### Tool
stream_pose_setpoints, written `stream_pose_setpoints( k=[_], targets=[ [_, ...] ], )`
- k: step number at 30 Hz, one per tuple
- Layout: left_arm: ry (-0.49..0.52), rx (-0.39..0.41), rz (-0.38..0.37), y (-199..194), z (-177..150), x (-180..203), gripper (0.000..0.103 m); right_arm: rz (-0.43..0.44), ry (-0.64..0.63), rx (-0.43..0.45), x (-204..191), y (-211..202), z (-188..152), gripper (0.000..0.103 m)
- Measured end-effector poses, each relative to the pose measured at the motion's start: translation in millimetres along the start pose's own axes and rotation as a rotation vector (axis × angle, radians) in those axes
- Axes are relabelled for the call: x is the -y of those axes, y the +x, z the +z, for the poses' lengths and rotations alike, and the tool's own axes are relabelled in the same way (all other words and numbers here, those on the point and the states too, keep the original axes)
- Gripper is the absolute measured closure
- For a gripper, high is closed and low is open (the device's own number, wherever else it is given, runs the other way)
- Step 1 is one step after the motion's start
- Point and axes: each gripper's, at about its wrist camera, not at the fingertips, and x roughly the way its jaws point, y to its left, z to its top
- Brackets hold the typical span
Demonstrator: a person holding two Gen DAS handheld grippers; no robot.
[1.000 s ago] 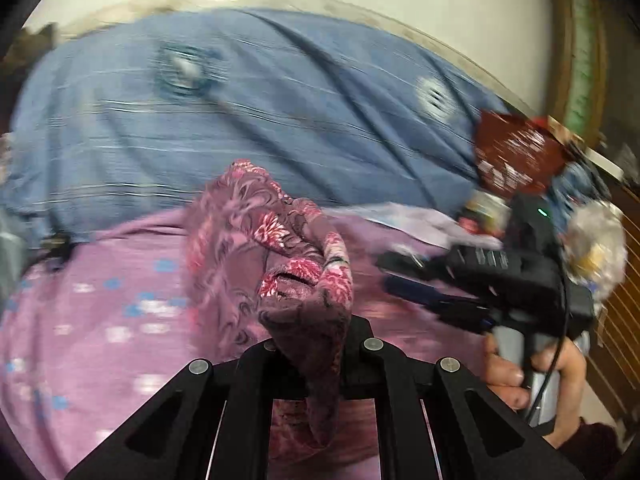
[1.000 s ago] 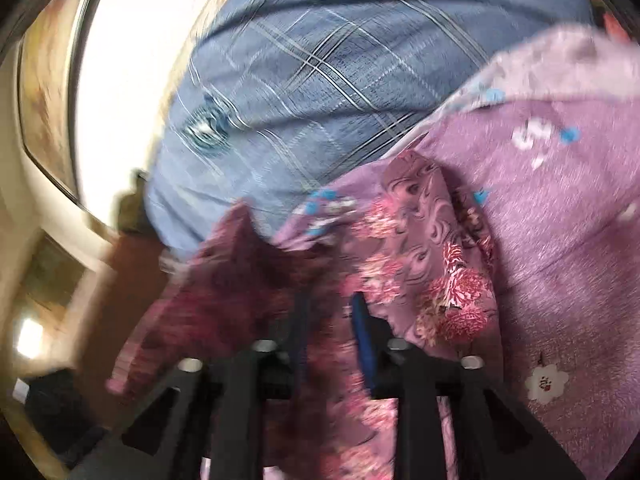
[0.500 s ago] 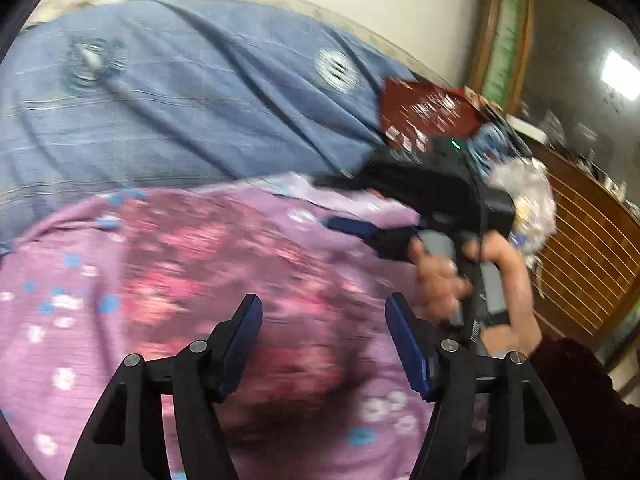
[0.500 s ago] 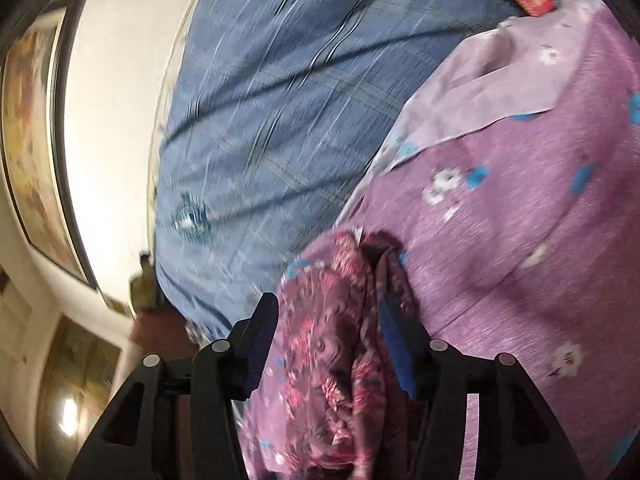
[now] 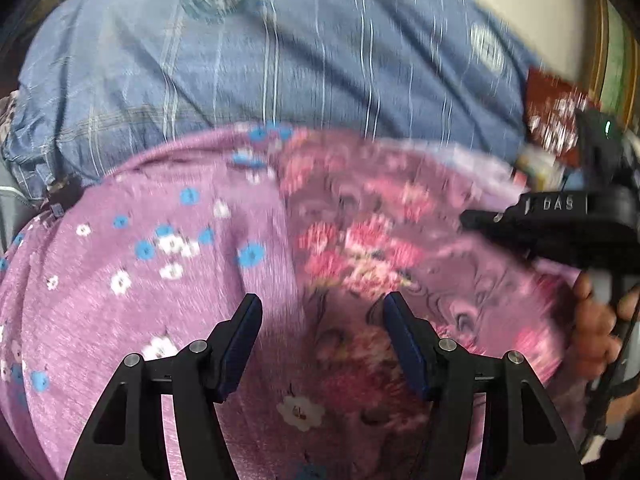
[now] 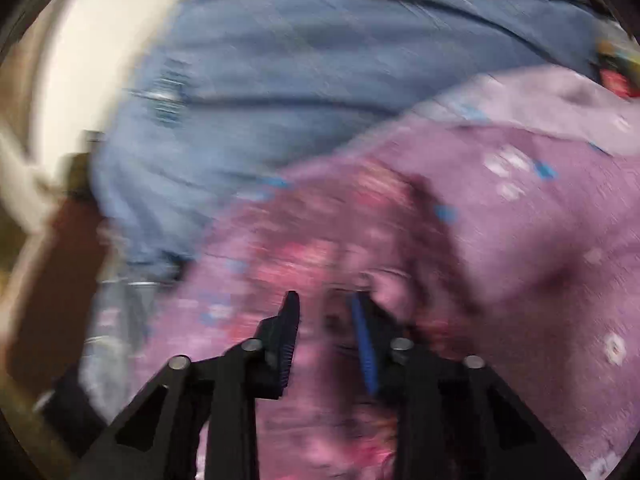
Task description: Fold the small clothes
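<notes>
A small garment of dark pink floral cloth [image 5: 372,248] lies spread on the purple flowered bedsheet [image 5: 120,280]. My left gripper [image 5: 322,312] is open and empty, with its fingers over the garment's near left edge. My right gripper [image 6: 325,308] is open, low over the same floral garment [image 6: 320,248], and nothing is held between its fingers. The right gripper also shows in the left wrist view [image 5: 500,220], at the garment's right side, held by a hand. Both views are blurred by motion.
A blue striped blanket [image 5: 280,60] covers the bed behind the purple sheet. A dark red packet [image 5: 556,120] and other clutter sit at the far right. A pale wall [image 6: 80,60] and a brown wooden piece [image 6: 52,280] are at the left.
One second ago my left gripper held the floral garment bunched up. It has let go and opened. The garment now lies flatter on the sheet. My right gripper has moved lower over it.
</notes>
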Motion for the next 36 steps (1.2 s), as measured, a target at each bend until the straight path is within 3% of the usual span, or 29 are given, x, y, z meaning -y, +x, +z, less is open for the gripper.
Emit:
stream_pose_setpoints(
  k=[1,6,10,13,15,18,23,28,31,33,36],
  targets=[
    [0.004,-0.013,0.007,6.6,2.5,0.6,0.041,-0.029,0.006,-0.001,3.9,3.8,-0.7,0.099],
    [0.001,-0.003,-0.005,5.8,16.5,1.1,0.038,-0.001,0.025,0.013,5.6,-7.3,-4.4,0.094],
    [-0.051,0.003,-0.019,5.0,21.5,-13.4,0.039,-0.015,-0.047,0.004,-1.9,-31.0,-21.7,0.09],
    [-0.074,-0.004,-0.029,8.6,19.4,-21.2,0.038,-0.087,-0.108,-0.071,5.4,-39.6,-46.8,0.093],
    [-0.067,-0.005,-0.034,10.1,19.8,-18.9,0.037,-0.117,-0.08,-0.122,17.1,-36.4,-55.4,0.098],
    [-0.038,0.001,0.002,11.4,19.3,-14.6,0.037,-0.142,-0.023,-0.133,28.1,-45.6,-62.1,0.097],
    [-0.055,-0.009,-0.029,1.5,15.0,-16.0,0.037,-0.15,-0.099,-0.038,-11.1,-57.0,-35.0,0.085],
    [-0.059,-0.019,-0.033,-0.4,13.4,-18.7,0.036,-0.2,-0.112,-0.088,-34.4,4.6,21.0,0.083],
    [-0.056,-0.024,-0.035,2.4,12.8,-20.0,0.032,-0.266,-0.097,-0.118,-26.9,47.8,48.4,0.086],
    [-0.057,-0.026,-0.035,3.6,13.3,-20.8,0.032,-0.299,-0.047,-0.185,-12.0,81.6,61.8,0.087],
    [-0.042,-0.022,-0.029,3.6,12.0,-21.3,0.032,-0.288,-0.045,-0.164,-21.8,84.4,76.8,0.082]
  ],
)
